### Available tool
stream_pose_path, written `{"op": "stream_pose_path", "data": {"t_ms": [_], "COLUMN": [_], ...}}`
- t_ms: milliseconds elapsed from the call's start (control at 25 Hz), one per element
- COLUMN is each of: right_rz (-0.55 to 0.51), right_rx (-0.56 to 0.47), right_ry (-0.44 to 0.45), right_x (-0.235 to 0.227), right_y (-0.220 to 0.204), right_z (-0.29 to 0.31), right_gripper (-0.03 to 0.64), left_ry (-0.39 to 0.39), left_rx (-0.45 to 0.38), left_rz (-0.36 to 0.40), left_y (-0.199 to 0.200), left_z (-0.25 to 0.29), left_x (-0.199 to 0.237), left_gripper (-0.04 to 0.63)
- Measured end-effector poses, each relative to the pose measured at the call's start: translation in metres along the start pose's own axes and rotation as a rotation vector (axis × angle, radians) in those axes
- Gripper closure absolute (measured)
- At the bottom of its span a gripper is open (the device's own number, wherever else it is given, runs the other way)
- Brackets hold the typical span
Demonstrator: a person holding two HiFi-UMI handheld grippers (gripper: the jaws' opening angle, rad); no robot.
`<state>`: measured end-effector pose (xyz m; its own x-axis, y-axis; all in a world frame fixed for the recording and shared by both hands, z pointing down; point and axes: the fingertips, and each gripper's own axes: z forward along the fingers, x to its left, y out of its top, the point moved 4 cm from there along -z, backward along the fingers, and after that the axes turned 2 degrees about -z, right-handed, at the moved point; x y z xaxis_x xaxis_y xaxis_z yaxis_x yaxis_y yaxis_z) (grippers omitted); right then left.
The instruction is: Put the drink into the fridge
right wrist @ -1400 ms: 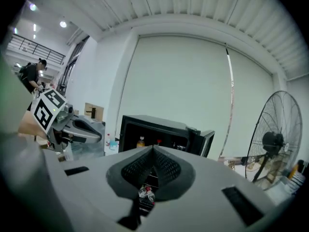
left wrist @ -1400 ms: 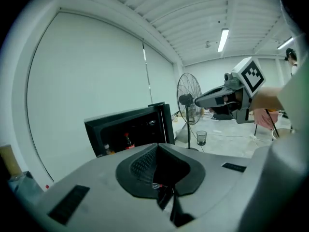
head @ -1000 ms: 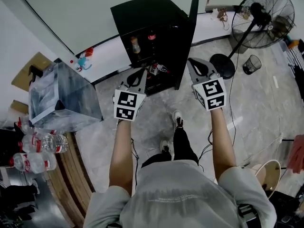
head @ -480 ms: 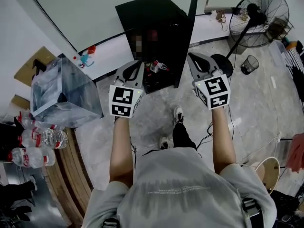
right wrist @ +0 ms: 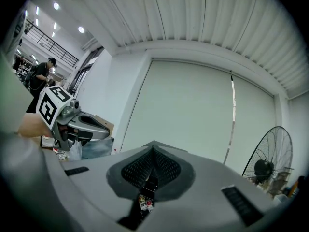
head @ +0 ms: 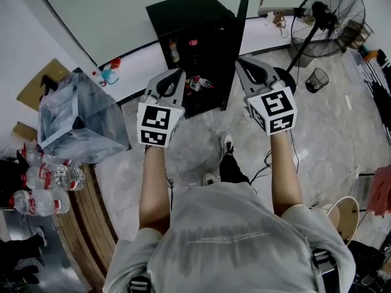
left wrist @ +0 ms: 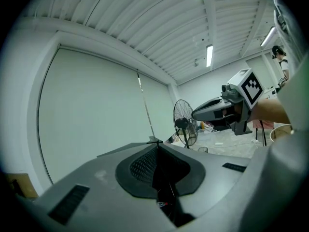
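Meanwhile the left gripper (head: 176, 73) and right gripper (head: 240, 61), both clenched on nothing, have drifted slightly upward before the open fridge (head: 208, 23). A drink (head: 198, 83) lies low inside it, so the placing looks done.

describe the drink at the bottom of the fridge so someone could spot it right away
Start at the black fridge standing open against the wall, straight ahead of the person. On its lowest level is a bottle with a red and white label. It seems to lie on its side, while the drinks on the shelf above stand upright.
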<state>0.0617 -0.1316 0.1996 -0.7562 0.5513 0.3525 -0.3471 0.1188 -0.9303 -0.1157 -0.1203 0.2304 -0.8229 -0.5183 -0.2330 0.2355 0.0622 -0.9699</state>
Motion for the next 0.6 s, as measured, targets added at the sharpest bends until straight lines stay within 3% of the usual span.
{"op": "stream_pose_path", "data": {"t_ms": [600], "right_rz": [-0.01], "right_rx": [0.027], "right_ry": [-0.015], "right_x": [0.0026], "right_y": [-0.0076], "right_z": [0.0021], "right_gripper": [0.615], "left_ry": [-0.002], "left_rx": [-0.002], "left_rz": [-0.013], "left_y": [-0.0029], "left_z": [-0.0029], "left_x": [0.0059], "left_gripper": [0.58]}}
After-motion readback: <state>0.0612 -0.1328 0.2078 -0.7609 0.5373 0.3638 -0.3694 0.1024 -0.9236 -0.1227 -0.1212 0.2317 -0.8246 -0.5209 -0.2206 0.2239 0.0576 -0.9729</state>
